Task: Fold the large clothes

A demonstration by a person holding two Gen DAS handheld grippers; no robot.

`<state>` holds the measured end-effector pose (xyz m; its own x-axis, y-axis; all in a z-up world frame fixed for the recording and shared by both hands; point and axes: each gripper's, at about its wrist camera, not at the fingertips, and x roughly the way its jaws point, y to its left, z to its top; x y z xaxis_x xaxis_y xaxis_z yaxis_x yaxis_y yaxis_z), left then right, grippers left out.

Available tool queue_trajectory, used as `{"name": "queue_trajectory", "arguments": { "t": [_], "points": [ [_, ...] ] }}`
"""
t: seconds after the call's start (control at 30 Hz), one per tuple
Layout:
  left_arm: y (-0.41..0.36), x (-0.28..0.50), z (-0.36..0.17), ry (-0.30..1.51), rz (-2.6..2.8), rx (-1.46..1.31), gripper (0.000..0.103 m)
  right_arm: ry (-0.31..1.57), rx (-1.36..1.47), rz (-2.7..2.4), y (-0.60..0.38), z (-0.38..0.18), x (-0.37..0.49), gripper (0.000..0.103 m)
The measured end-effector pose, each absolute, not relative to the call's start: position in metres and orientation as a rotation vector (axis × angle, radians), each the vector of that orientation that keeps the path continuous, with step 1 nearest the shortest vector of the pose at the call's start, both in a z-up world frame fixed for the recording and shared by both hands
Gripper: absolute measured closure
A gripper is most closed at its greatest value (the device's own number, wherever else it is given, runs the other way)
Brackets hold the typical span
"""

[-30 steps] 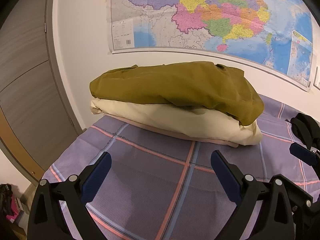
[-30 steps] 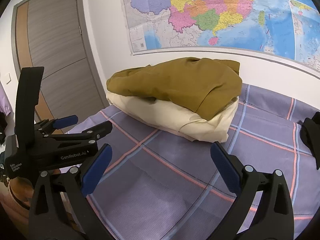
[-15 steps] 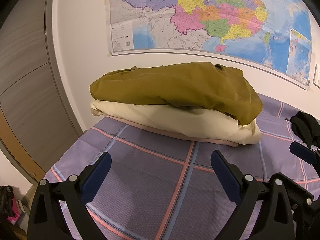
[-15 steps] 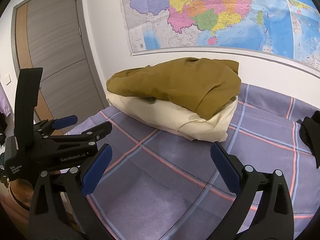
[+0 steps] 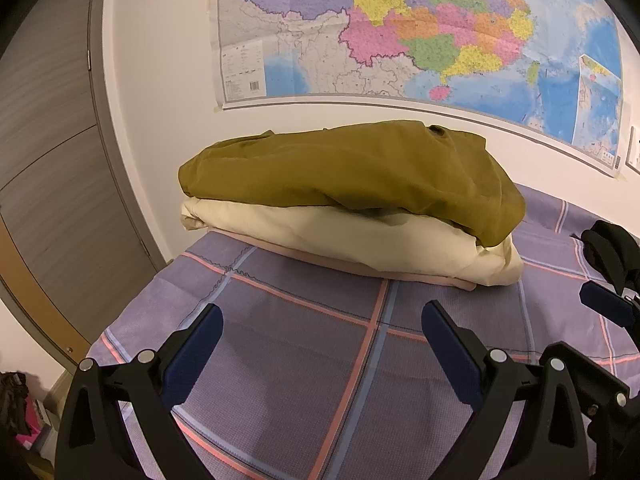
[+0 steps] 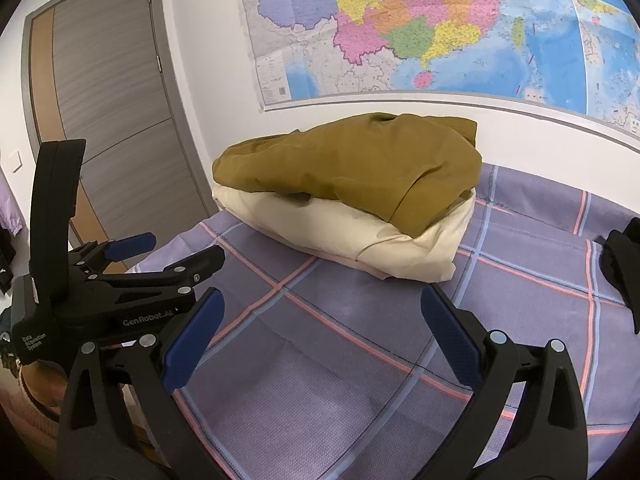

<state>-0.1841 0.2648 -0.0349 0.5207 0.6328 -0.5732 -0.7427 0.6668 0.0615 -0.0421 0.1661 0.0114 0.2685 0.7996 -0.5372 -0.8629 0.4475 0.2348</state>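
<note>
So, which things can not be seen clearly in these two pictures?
- Pink layer under the cream bundle: only its edge shows, in both views; what it is cannot be told.
- Black item, right wrist view: cut off by the right edge.
- Olive garment: its far side is hidden by its own bulk.
- Map: print too small to read.
- Both tongs, left and right, are open and empty.
</note>
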Motion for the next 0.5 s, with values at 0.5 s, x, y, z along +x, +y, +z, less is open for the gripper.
{"name": "queue_trajectory", "arguments": {
  "t": [0.5],
  "points": [
    [0.2682,-0.1830,-0.0362,0.602,0.830,-0.205,0.007,0.656,-0.110,1.123,0.1669,0.0113,-0.0413,0.006]
  ]
}}
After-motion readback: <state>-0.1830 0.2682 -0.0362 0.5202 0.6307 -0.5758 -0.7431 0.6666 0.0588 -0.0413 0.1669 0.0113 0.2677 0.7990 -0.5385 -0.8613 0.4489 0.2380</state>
